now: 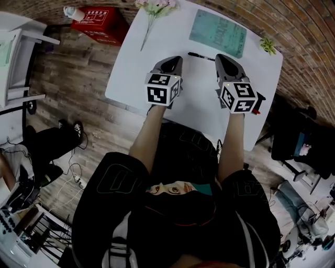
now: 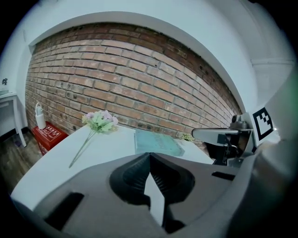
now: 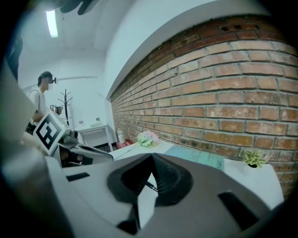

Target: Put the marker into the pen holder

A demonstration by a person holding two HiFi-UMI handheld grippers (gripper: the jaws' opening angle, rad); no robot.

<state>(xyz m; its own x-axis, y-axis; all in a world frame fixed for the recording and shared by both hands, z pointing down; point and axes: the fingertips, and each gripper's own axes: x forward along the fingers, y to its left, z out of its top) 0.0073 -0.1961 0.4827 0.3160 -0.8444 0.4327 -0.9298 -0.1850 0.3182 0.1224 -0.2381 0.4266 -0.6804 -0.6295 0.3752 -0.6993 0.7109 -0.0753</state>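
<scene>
A black marker (image 1: 201, 56) lies on the white table (image 1: 136, 68), in the far part between my two grippers. My left gripper (image 1: 171, 58) hovers to its left and my right gripper (image 1: 222, 56) just to its right. Both are shut and hold nothing. In the left gripper view the jaws of the left gripper (image 2: 149, 155) meet at the tip. In the right gripper view the right gripper (image 3: 151, 157) is shut too, and a sliver of the marker (image 3: 151, 186) shows behind its jaws. No pen holder shows in any view.
A teal booklet (image 1: 217, 32) lies at the table's far side by the brick wall. A flower sprig (image 1: 155, 9) lies far left, and a small green plant (image 1: 268, 45) sits at the far right corner. On the floor to the left stands a red box (image 1: 99, 22).
</scene>
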